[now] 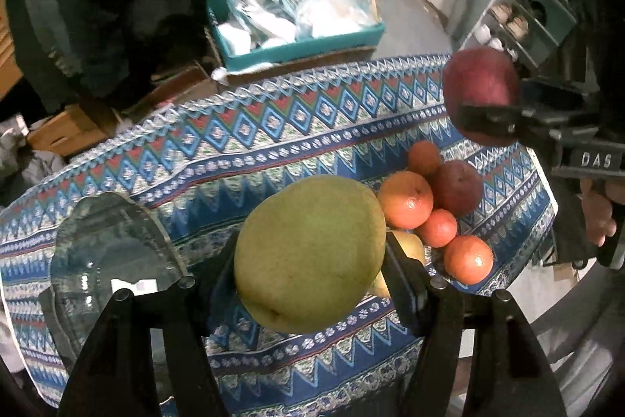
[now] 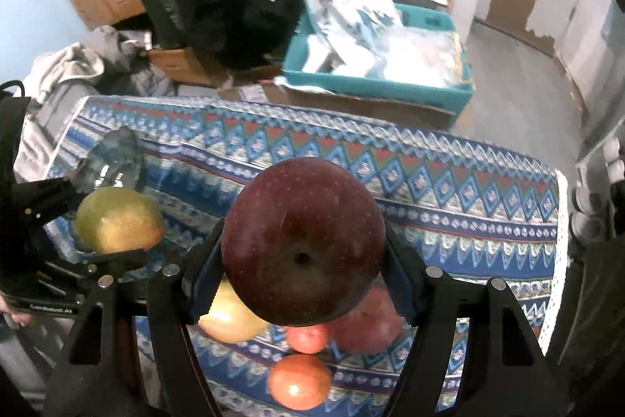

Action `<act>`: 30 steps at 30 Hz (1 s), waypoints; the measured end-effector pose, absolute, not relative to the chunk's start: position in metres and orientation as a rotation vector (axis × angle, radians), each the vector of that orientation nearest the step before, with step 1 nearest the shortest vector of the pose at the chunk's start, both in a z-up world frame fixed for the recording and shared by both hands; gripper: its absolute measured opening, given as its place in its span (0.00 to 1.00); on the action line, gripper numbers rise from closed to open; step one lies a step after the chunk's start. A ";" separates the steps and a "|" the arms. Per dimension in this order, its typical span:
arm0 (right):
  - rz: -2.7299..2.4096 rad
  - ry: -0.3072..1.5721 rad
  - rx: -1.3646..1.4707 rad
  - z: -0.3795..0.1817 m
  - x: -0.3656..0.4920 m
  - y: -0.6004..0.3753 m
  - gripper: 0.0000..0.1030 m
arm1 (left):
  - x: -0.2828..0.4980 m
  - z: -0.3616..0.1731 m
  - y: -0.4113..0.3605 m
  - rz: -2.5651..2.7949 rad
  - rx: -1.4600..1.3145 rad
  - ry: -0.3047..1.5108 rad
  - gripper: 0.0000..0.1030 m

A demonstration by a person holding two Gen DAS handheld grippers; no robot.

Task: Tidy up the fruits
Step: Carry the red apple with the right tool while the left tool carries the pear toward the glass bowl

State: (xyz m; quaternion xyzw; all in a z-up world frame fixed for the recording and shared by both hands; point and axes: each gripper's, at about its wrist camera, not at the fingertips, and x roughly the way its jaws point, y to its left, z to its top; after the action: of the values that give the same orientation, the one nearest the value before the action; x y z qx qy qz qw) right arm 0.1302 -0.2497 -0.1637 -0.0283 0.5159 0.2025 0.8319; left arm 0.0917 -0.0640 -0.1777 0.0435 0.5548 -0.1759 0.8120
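Both hands loaded — left gripper [image 1: 310, 255] clamps a green pear [image 1: 308, 253], right gripper [image 2: 302, 241] clamps a dark red apple [image 2: 302, 241], each clear above the patterned cloth [image 1: 273, 143]. Glass bowl [image 1: 109, 253] waits at left — probably the drop-off; oranges [image 1: 406, 200] remain piled right.

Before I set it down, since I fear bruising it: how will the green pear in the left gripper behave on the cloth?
The pear is rounded with no flat base showing, so it will likely roll or tip. It fills the left gripper, so it is probably heavy. Its skin looks smooth and may slip; lower it gently near the oranges.
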 end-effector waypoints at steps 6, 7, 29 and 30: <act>0.491 1.071 -0.071 -0.153 0.125 -0.221 0.70 | 0.081 -0.160 -0.042 -0.338 0.069 1.140 0.67; 0.502 1.067 -0.073 -0.151 0.124 -0.214 0.70 | 0.079 -0.158 -0.039 -0.333 0.069 1.134 0.67; 0.689 1.093 -0.128 -0.153 0.126 -0.087 0.70 | 0.055 -0.160 0.057 -0.199 -0.055 1.119 0.67; 0.698 1.101 -0.128 -0.155 0.126 -0.080 0.70 | 0.054 -0.162 0.064 -0.189 -0.066 1.124 0.67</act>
State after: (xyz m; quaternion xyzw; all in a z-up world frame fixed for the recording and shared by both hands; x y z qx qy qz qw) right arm 0.1261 -0.0802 -0.1553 -0.0596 0.5118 0.3246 0.7932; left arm 0.0539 0.0644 -0.1615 -0.0314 0.5320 -0.0893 0.8415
